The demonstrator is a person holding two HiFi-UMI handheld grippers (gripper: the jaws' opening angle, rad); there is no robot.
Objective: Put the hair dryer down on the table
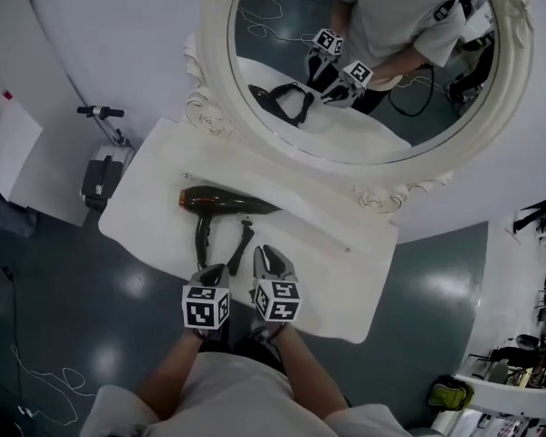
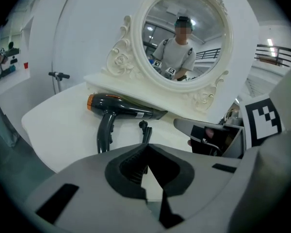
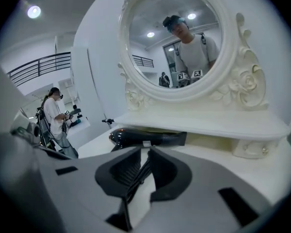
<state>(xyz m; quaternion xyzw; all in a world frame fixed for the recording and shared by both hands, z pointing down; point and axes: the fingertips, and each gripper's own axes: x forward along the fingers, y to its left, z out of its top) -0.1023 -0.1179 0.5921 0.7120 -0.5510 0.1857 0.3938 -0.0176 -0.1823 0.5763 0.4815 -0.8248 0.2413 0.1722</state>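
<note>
From above, the head camera looks steeply down on the table [image 1: 155,189] and mirror [image 1: 364,80]. Cameras on the left tool [image 1: 209,273] and right tool [image 1: 271,258] sit low and close, facing the mirror. All three share the hair dryer [image 1: 227,200].

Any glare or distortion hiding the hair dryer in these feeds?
Head view: even light, hair dryer sharp, faint glare spots on floor. Left gripper view: fisheye bend, dark corners, dryer clear. Right gripper view: same bend, bright ceiling lamp, dryer partly hidden.

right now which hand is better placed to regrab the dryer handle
Left: the handle lies just ahead of the left gripper, though its fingers are shut; the right gripper faces the cord.
</note>
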